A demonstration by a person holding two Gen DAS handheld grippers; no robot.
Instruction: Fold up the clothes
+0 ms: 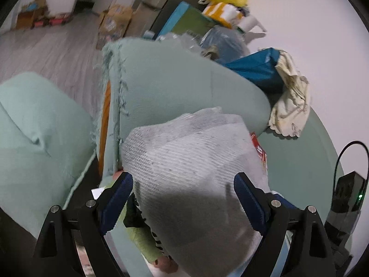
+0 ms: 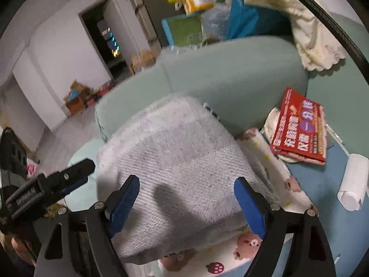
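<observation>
The folded grey knit garment [image 2: 175, 175] lies in a soft, thick stack on the pale green sofa [image 2: 230, 73], over a cartoon-print cloth [image 2: 251, 244]. Both the left tongs [image 1: 183, 198] and right tongs [image 2: 186, 198] stand wide above it, holding nothing. It looks light, limp and grippy rather than slick; I'd pinch a folded edge through all layers, since one layer alone would slump open.

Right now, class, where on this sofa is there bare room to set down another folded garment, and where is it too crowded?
Free: blue seat strip between red leaflet and white paper roll; green seat right of grey folded garment. Crowded: sofa back with cream cloth, blue bag, bottles.
</observation>
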